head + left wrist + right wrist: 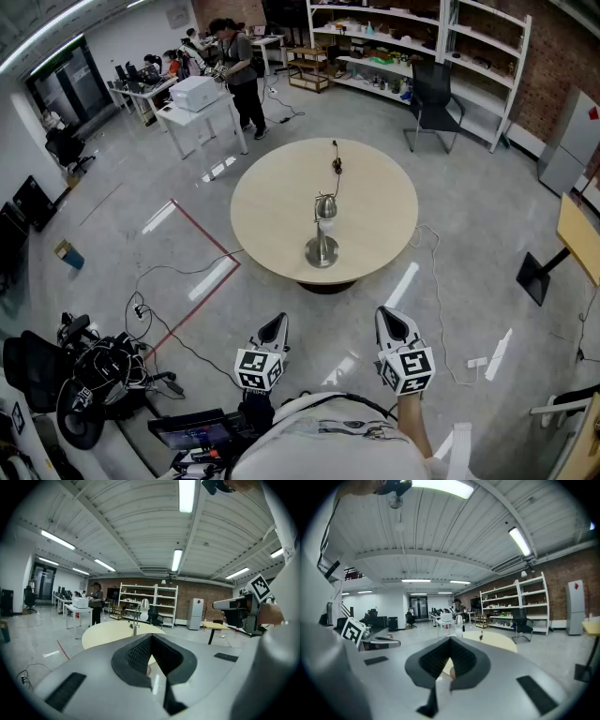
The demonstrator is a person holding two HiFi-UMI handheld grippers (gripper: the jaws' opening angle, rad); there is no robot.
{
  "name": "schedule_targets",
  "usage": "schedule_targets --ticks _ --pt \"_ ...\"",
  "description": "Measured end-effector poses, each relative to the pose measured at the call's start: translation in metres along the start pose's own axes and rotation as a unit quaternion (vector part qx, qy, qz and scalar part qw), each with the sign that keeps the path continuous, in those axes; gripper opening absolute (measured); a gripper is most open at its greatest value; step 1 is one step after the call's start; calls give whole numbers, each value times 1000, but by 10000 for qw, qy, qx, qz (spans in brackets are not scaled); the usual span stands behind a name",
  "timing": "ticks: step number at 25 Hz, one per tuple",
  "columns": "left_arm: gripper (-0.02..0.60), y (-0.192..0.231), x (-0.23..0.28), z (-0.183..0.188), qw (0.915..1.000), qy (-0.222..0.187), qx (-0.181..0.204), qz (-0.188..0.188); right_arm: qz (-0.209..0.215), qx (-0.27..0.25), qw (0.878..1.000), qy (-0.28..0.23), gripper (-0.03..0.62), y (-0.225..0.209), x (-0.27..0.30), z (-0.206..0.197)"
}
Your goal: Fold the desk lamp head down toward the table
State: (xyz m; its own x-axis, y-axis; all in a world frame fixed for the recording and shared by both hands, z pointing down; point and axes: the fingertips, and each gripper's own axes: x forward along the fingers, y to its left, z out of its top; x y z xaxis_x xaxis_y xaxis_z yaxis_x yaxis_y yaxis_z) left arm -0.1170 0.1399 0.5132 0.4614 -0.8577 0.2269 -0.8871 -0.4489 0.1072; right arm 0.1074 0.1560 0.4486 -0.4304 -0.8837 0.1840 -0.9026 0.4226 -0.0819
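The left gripper (pixel 278 322) is clenched on nothing and hangs well short of the near edge of the round table (pixel 272 206). The desk lamp (pixel 322 230) stands upright near the tabletop centre, its stem vertical, its head (pixel 325 206) not yet folded and its cable running to the far edge. It lies ahead of and between both grippers, probably somewhat closer to the left one's line. The right gripper (pixel 387 315) is likewise closed and empty, equally far from the near edge. Both must advance before contact.
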Motion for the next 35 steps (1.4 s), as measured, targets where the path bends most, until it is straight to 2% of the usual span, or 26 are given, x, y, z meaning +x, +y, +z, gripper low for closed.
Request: schedule_targets --ticks 14,21,27,35 --pt "2 -20 7 -8 10000 92 -14 27 131 88 9998 72 3 -13 -9 -11" --pt "2 -50 7 -16 9999 151 -23 10 266 70 9995 139 3 -23 -29 -18" --pt "2 -76 6 -38 9991 404 -86 -29 394 208 9980 452 3 -27 -39 -42" --pt "2 -66 22 -46 9983 562 -109 -62 657 334 9950 675 3 -15 -13 -57"
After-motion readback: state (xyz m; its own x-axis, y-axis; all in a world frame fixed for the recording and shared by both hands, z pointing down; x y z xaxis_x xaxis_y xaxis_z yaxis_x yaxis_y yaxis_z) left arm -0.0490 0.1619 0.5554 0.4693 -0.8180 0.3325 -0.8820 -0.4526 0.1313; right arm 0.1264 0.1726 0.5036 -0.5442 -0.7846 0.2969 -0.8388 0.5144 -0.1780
